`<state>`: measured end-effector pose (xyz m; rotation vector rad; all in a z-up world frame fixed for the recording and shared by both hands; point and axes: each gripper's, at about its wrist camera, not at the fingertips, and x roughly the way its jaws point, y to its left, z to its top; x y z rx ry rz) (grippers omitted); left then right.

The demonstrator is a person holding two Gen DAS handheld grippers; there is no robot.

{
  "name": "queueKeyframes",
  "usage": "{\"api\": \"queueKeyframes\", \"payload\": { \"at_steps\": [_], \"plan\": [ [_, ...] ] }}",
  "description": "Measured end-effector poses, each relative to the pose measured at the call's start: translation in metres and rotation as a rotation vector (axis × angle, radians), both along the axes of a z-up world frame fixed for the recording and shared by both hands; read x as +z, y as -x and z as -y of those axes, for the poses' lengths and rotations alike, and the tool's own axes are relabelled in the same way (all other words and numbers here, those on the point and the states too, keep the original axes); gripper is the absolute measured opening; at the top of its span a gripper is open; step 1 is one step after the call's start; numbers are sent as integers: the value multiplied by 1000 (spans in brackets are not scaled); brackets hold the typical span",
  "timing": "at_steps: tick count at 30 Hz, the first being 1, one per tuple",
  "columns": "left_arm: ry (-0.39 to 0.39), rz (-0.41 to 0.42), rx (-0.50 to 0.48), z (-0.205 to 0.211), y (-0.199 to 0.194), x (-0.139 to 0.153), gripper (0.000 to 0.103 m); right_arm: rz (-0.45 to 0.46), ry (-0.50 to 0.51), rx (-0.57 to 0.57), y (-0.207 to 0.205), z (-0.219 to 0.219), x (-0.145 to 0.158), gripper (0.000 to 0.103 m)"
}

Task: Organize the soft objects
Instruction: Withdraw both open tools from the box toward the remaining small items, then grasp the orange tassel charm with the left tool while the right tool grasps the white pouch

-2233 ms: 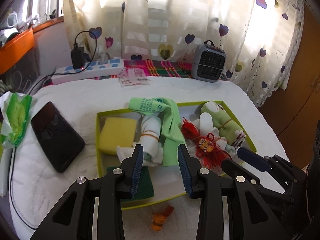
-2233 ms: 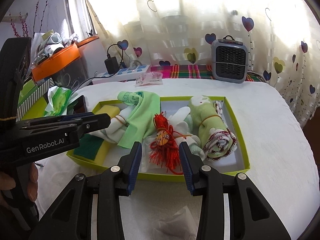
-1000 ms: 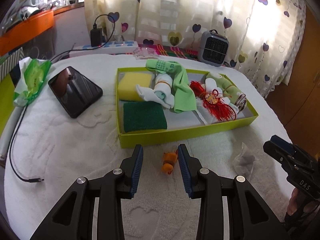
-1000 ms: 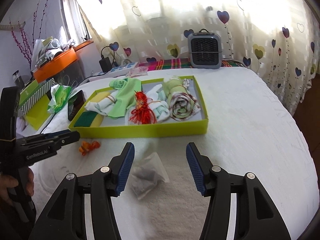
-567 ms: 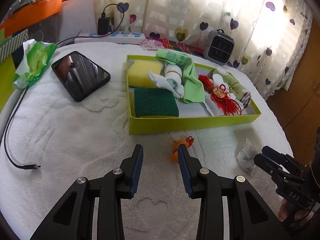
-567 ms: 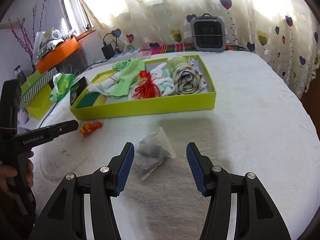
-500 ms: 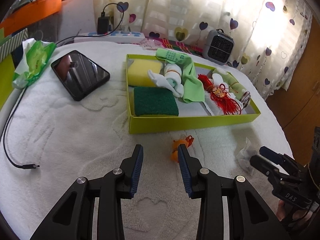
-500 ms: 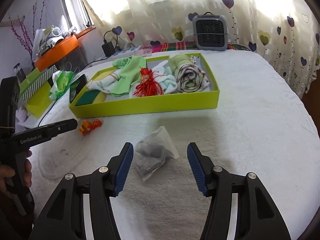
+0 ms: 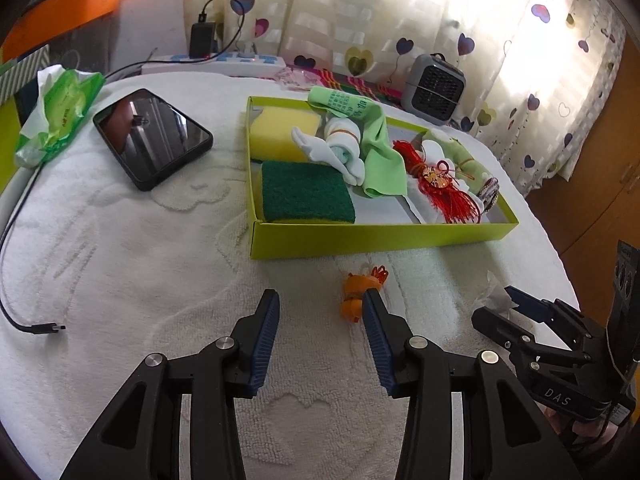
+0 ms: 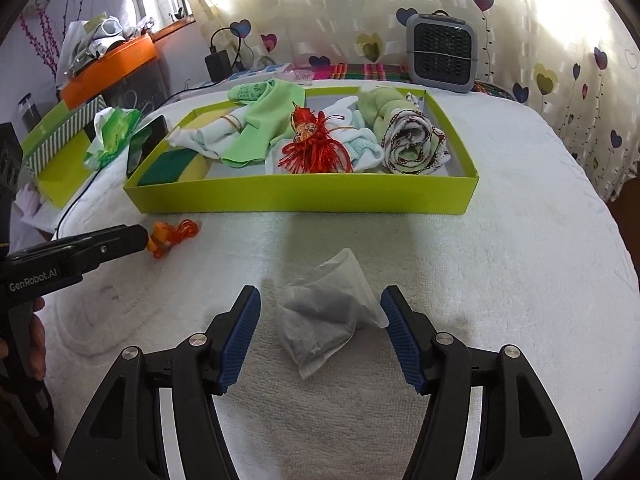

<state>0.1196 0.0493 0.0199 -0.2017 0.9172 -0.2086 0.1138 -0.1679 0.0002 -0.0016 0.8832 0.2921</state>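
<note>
White towelled table point(image 10: 500, 248), green tray point(image 10: 300, 196) already packed with soft items, so two strays remain outside it. Right gripper point(image 10: 320, 330) jaws apart, straddling the mesh pouch point(image 10: 326, 316). Left gripper point(image 9: 320, 320) jaws apart; orange charm point(image 9: 358, 294) just ahead, against its right finger.

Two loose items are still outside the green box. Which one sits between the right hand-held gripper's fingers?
The translucent sachet with dark contents: it lies on the towel between the open right hand-held gripper fingers. The orange charm lies off by the left hand-held gripper.
</note>
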Motion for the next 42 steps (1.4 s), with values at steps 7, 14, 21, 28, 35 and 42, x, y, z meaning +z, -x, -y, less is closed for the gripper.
{"api": "queueKeyframes", "payload": {
  "at_steps": [7,14,21,28,35,42],
  "plan": [
    [-3,-9,-24,6,-1,-1,42,0,-46,-34,-1,9,1,54],
    [-9,-19,-40,15,-4,-1,43,-4,-93,-64,-1,22,1,34],
    [-49,-26,-47,28,-9,-3,43,9,-151,-77,2,32,4,15],
    [-92,-24,-23,32,-15,-5,43,36,-180,-72,7,36,8,9],
    [-91,-20,-5,29,-16,-5,37,50,-204,-98,9,45,11,9],
    [-74,-18,-1,26,-15,-5,20,49,-209,-101,10,46,10,9]
  ]
}}
